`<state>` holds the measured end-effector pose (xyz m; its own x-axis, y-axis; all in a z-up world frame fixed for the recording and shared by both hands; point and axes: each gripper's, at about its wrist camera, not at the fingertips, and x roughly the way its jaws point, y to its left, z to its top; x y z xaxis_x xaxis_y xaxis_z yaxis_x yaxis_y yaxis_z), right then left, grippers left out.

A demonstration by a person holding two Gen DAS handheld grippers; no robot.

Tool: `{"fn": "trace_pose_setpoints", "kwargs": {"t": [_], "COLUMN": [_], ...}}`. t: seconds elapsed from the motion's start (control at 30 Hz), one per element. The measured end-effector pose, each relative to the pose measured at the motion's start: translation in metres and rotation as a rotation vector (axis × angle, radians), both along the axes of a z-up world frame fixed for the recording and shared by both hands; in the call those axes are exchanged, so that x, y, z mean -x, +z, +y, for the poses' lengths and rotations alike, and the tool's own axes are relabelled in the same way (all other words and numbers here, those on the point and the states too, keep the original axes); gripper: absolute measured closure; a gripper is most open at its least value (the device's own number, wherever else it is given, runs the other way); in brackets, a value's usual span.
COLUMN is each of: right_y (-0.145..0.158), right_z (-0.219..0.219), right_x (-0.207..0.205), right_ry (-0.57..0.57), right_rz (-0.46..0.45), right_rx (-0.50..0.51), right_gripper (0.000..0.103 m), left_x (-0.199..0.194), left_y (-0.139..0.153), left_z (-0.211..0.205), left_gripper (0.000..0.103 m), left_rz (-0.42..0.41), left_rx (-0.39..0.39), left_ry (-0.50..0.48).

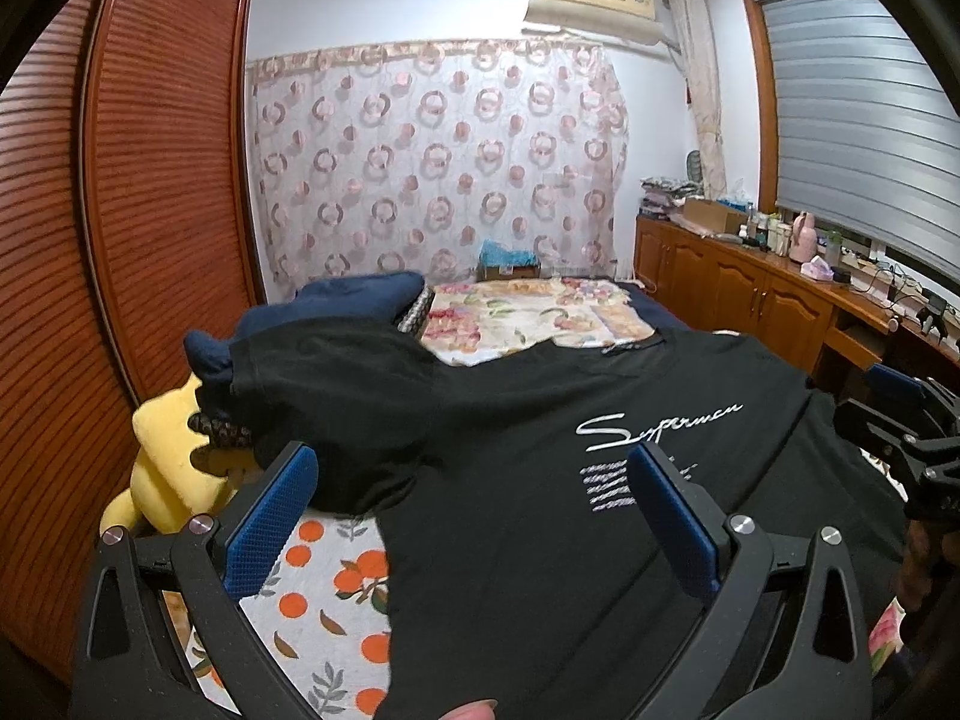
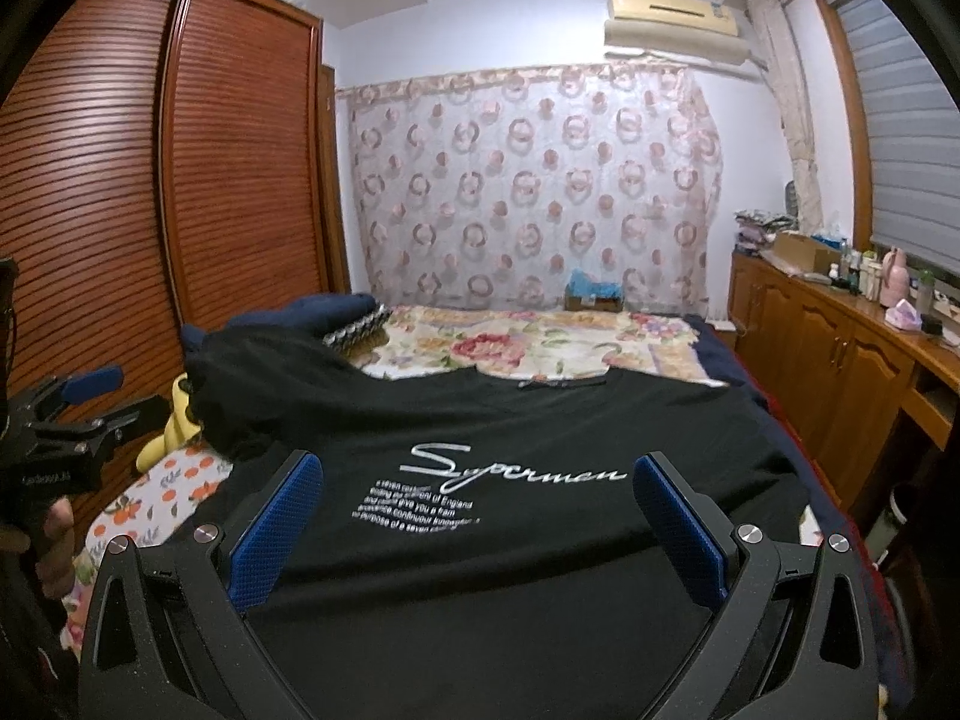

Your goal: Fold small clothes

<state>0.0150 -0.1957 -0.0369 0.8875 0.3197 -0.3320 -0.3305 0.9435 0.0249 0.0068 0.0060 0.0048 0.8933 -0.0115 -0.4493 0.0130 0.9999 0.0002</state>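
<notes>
A black T-shirt (image 1: 540, 420) with white script print lies spread flat on the bed, collar at the far end; it also shows in the right wrist view (image 2: 510, 420). Its left sleeve lies over a pile of dark clothes. My left gripper (image 1: 474, 480) is open, empty, above the shirt's near left hem; it also shows in the right wrist view (image 2: 90, 396). My right gripper (image 2: 480, 486) is open, empty, above the shirt's near middle; it also shows in the left wrist view (image 1: 900, 420).
A pile of navy clothes (image 1: 336, 306) lies at the far left. A yellow plush toy (image 1: 174, 456) sits by the wardrobe (image 1: 120, 180). A floral blanket (image 2: 540, 342) covers the far bed. A cluttered wooden cabinet (image 2: 840, 348) runs along the right.
</notes>
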Motion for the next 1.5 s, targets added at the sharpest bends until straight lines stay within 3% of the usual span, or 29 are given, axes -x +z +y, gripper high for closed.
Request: {"fn": "trace_pose_setpoints", "kwargs": {"t": [0.27,0.7,0.97,1.23,1.5], "right_y": [-0.002,-0.006,-0.001,-0.005,-0.009], "right_z": [-0.003,-0.008,-0.014,-0.007,-0.007], "right_x": [-0.022,-0.066,-0.070,-0.067,-0.071], "right_ry": [0.024,0.116,0.125,0.129,0.133], "right_rz": [0.078,0.220,0.220,0.206,0.206], "right_rx": [0.026,0.066,0.114,0.120,0.096], "right_gripper": [0.000,0.000,0.000,0.000,0.000], "left_x": [-0.016,-0.041,-0.063,-0.103,-0.119], "left_y": [-0.029,-0.050,-0.047,-0.064,-0.076], "left_z": [0.037,0.106,0.144,0.158,0.158], "left_gripper": [0.000,0.001,0.033,0.052,0.052], "left_rz": [0.057,0.123,0.151,0.224,0.238], "left_rx": [0.002,-0.004,0.045,0.115,0.132], "left_ry": [0.034,0.091,0.088,0.048,0.009]}}
